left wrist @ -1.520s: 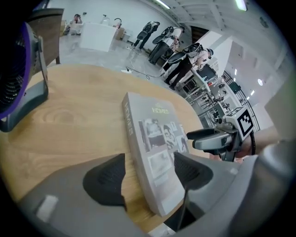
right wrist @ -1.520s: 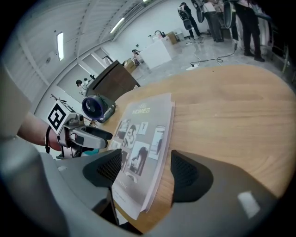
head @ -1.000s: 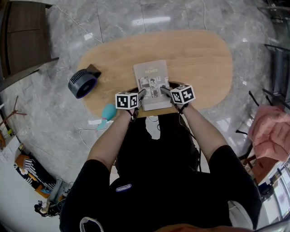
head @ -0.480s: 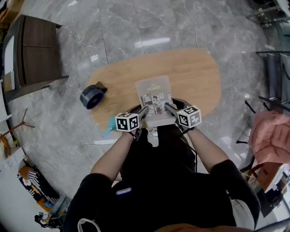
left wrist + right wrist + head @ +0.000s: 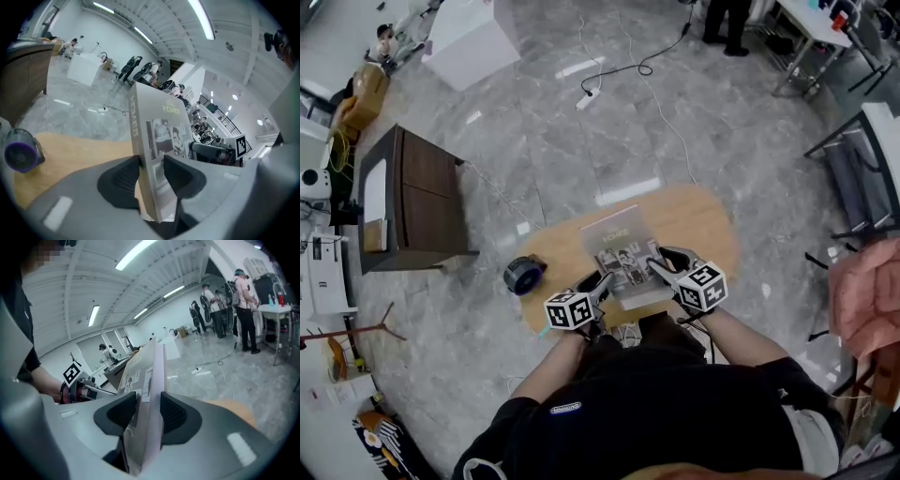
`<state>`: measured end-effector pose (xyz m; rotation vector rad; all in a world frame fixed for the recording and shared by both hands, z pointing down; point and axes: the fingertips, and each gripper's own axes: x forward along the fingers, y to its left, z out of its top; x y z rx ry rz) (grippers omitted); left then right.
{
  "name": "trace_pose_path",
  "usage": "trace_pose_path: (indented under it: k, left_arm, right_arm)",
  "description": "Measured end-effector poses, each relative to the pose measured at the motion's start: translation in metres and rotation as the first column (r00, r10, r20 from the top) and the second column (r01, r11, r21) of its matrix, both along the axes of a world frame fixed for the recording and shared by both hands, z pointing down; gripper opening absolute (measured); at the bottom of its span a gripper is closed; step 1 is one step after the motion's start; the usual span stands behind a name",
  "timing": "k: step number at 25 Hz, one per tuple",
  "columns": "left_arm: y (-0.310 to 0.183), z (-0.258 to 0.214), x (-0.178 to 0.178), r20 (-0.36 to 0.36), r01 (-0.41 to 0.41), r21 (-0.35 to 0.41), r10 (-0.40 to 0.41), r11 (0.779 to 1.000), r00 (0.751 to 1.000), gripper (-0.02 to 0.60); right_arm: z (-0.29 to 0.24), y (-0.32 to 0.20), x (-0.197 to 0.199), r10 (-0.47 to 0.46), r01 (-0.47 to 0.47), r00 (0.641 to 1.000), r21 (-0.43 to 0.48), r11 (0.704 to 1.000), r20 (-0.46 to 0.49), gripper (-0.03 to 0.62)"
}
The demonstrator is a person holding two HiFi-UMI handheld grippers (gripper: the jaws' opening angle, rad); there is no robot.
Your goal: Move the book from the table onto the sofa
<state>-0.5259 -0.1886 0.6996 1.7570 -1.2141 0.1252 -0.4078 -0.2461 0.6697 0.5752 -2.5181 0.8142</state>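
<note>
The person is holding the book (image 5: 623, 261) over the near edge of the table (image 5: 703, 220), one gripper on each side of it. The left gripper (image 5: 151, 174) is pinching the spine side, its jaws pressing on the front and back covers near the book's near corner. The right gripper (image 5: 149, 413) is pinching the opposite, page-edge side in the same way, with the book's edge running straight out between its jaws. The front cover is facing up, and the far end of the book is reaching out over the middle of the table. From the gripper views it is looking raised off the wood rather than lying flat, though I cannot see the gap clearly. A small round fan (image 5: 523, 275) is sitting at the table's left end, well apart from the book and both grippers.
</note>
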Motion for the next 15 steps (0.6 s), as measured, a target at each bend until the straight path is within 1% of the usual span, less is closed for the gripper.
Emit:
trace_pose_path:
  k: [3, 6, 8, 11, 13, 15]
  left_arm:
    - [-0.008, -0.039, -0.001, -0.004, -0.012, 0.095, 0.012, 0.995, 1.0, 0.17]
    - [-0.009, -0.072, -0.007, -0.017, -0.019, 0.191, 0.023, 0.981, 1.0, 0.169]
    - [0.004, -0.089, -0.012, -0.029, -0.025, 0.241, 0.033, 0.97, 0.999, 0.167]
    - [0.026, -0.119, -0.03, -0.039, -0.043, 0.309, 0.058, 0.95, 0.998, 0.166]
    - [0.043, -0.133, -0.045, -0.047, -0.046, 0.34, 0.066, 0.939, 0.997, 0.166]
    - [0.058, -0.14, -0.059, -0.054, -0.061, 0.354, 0.085, 0.933, 0.995, 0.164]
  right_arm:
    - [-0.046, -0.004, -0.001, -0.003, 0.002, 1.0, 0.124, 0.992, 0.009, 0.186]
    - [-0.082, 0.0, -0.006, 0.014, -0.018, 1.0, 0.213, 0.977, 0.02, 0.186]
    - [-0.103, 0.016, -0.009, 0.035, -0.042, 0.999, 0.251, 0.967, 0.031, 0.184]
    - [-0.134, 0.047, -0.024, 0.075, -0.091, 0.995, 0.302, 0.949, 0.063, 0.184]
    - [-0.148, 0.068, -0.037, 0.09, -0.109, 0.993, 0.318, 0.942, 0.074, 0.183]
    - [-0.158, 0.085, -0.052, 0.107, -0.123, 0.992, 0.335, 0.934, 0.067, 0.183]
